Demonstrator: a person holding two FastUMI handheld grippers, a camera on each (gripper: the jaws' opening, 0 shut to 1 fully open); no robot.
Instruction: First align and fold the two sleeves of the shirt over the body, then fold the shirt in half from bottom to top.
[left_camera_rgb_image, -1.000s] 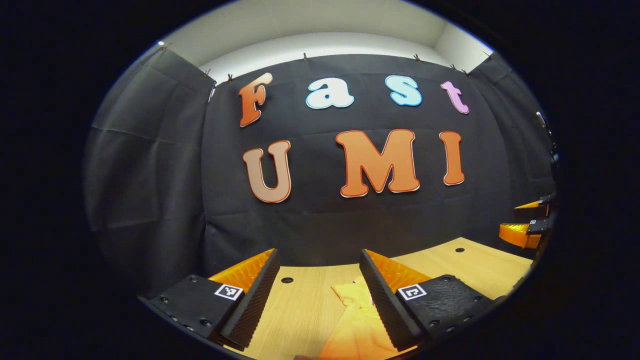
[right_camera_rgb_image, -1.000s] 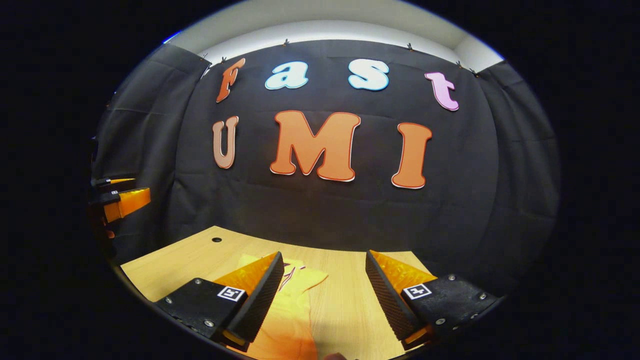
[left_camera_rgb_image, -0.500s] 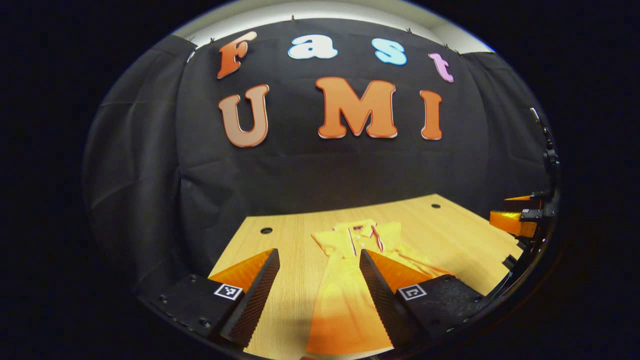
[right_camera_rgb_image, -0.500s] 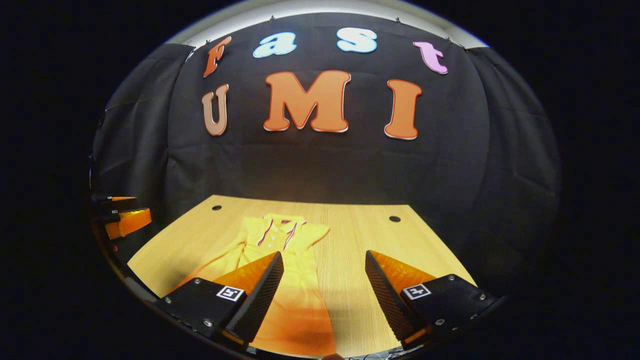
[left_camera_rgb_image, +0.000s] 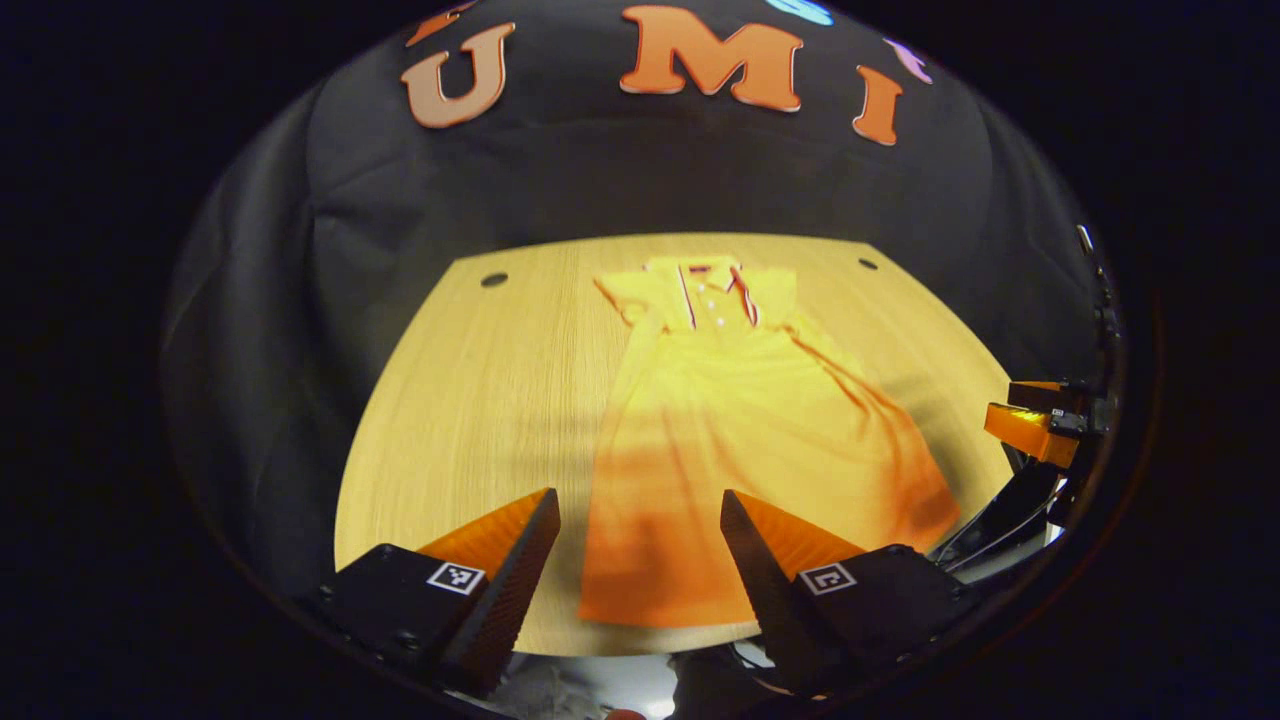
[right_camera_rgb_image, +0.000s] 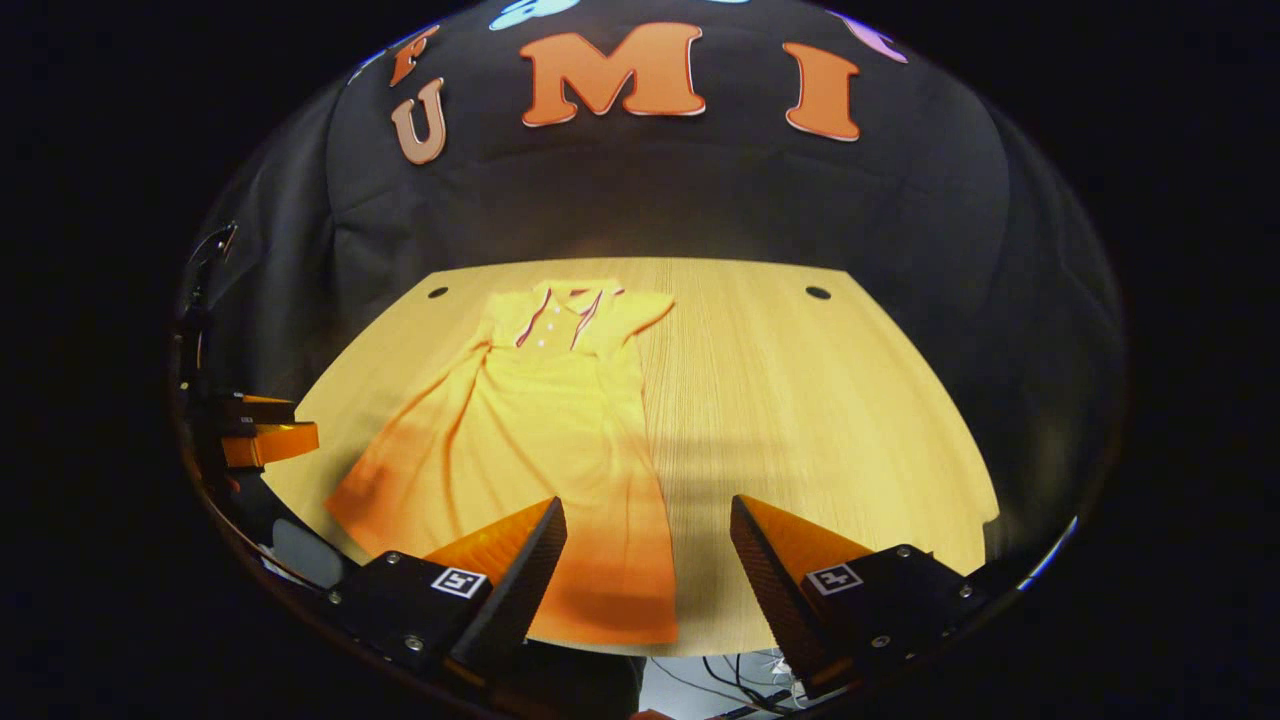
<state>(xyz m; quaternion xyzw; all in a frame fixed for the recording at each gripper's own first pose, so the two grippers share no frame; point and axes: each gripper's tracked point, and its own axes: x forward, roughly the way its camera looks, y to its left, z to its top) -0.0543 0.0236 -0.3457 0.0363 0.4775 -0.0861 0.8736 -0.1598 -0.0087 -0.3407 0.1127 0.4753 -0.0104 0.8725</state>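
Note:
A yellow polo shirt (left_camera_rgb_image: 740, 420) (right_camera_rgb_image: 530, 420) lies face up on the wooden table (left_camera_rgb_image: 470, 400) (right_camera_rgb_image: 820, 400). Its collar with a red-trimmed placket (left_camera_rgb_image: 712, 285) (right_camera_rgb_image: 565, 310) is at the far end and its hem is near the front edge. One short sleeve (left_camera_rgb_image: 620, 295) (right_camera_rgb_image: 645, 310) sticks out beside the collar. My left gripper (left_camera_rgb_image: 636, 505) hovers open over the hem's left part, holding nothing. My right gripper (right_camera_rgb_image: 647, 510) is open above the hem's right corner, also holding nothing. Each gripper shows at the side of the other's view (left_camera_rgb_image: 1035, 430) (right_camera_rgb_image: 255, 435).
Bare tabletop stretches left of the shirt in the left gripper view and right of it in the right gripper view. Two small round holes (left_camera_rgb_image: 494, 279) (right_camera_rgb_image: 818, 292) mark the table's far corners. Black cloth walls close in behind. Cables (right_camera_rgb_image: 720, 670) hang below the front edge.
Both views have tipped downward from the back wall to the table, so the whole shirt now shows. Both grippers have stayed open and hold nothing.

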